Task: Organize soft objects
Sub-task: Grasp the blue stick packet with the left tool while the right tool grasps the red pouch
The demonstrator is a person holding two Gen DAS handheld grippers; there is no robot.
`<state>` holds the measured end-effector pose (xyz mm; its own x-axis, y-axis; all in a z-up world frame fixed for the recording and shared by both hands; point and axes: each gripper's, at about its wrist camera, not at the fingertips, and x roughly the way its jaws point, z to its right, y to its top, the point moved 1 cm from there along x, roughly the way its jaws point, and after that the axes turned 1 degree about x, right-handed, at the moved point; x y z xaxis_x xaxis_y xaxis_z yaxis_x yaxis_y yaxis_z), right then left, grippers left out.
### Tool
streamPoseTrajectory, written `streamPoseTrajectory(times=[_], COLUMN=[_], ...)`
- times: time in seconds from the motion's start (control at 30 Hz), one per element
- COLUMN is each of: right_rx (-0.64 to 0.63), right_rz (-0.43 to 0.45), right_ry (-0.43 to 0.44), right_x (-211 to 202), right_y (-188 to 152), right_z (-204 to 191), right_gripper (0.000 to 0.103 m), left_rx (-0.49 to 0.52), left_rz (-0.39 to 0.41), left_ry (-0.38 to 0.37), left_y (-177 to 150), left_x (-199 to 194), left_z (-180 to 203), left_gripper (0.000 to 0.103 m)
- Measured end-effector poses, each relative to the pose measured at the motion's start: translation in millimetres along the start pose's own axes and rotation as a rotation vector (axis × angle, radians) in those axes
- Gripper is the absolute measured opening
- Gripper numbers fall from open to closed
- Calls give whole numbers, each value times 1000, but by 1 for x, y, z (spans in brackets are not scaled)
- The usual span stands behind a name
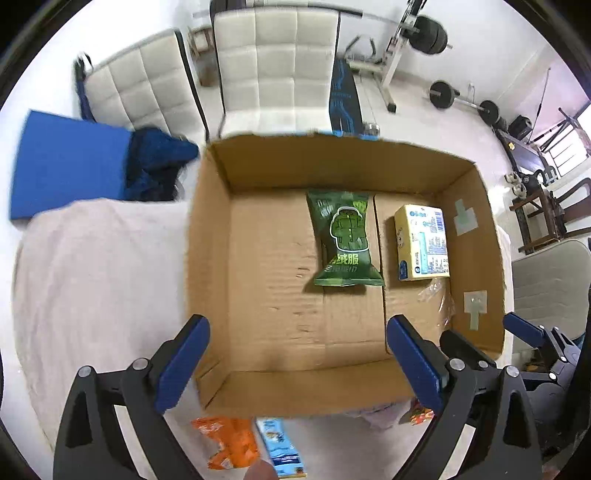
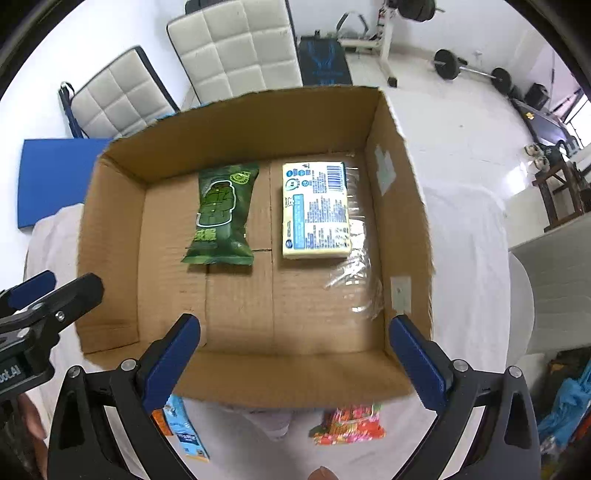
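An open cardboard box (image 1: pixel 210 258) (image 2: pixel 110 236) stands on a white-covered table. Inside lie a green snack packet (image 1: pixel 343 240) (image 2: pixel 221 214) and a yellow tissue pack (image 1: pixel 423 242) (image 2: pixel 316 210), side by side at the far end. My left gripper (image 1: pixel 297 363) is open and empty above the box's near edge. My right gripper (image 2: pixel 295 363) is open and empty above the near wall. In front of the box lie an orange packet (image 1: pixel 231 441), a light blue packet (image 1: pixel 280 445) (image 2: pixel 184 428) and a red floral packet (image 2: pixel 349 424).
A clear plastic wrapper (image 2: pixel 354 280) lies in the box's right side. A blue pad (image 1: pixel 66 166) lies at the left beyond the table. White padded chairs (image 1: pixel 277 66) and weight equipment (image 1: pixel 428 33) stand behind the table.
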<state>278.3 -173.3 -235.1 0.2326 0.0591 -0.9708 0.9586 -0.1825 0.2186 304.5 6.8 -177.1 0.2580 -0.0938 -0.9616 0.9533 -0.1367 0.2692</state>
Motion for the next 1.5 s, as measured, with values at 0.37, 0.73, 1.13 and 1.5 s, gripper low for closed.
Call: streamPoseTrajectory(times=[0.37, 0.73, 1.13, 1.5], right_rx=[-48, -78, 46, 103], right_rz=[128, 172, -94, -261], right_ry=[-14, 48, 23, 8], right_x=[-96, -148, -26, 85], right_y=[-60, -98, -120, -122], right_z=[-14, -7, 72, 91], right_gripper=[103, 103, 100, 81], left_rx=[-4, -59, -207, -271], left_rz=[156, 199, -88, -321], left_ry=[33, 20, 24, 31], left_y=[-58, -96, -159, -199], left_x=[-83, -121, 1, 110], left_z=[7, 13, -18, -5], left_gripper=[98, 98, 95, 69])
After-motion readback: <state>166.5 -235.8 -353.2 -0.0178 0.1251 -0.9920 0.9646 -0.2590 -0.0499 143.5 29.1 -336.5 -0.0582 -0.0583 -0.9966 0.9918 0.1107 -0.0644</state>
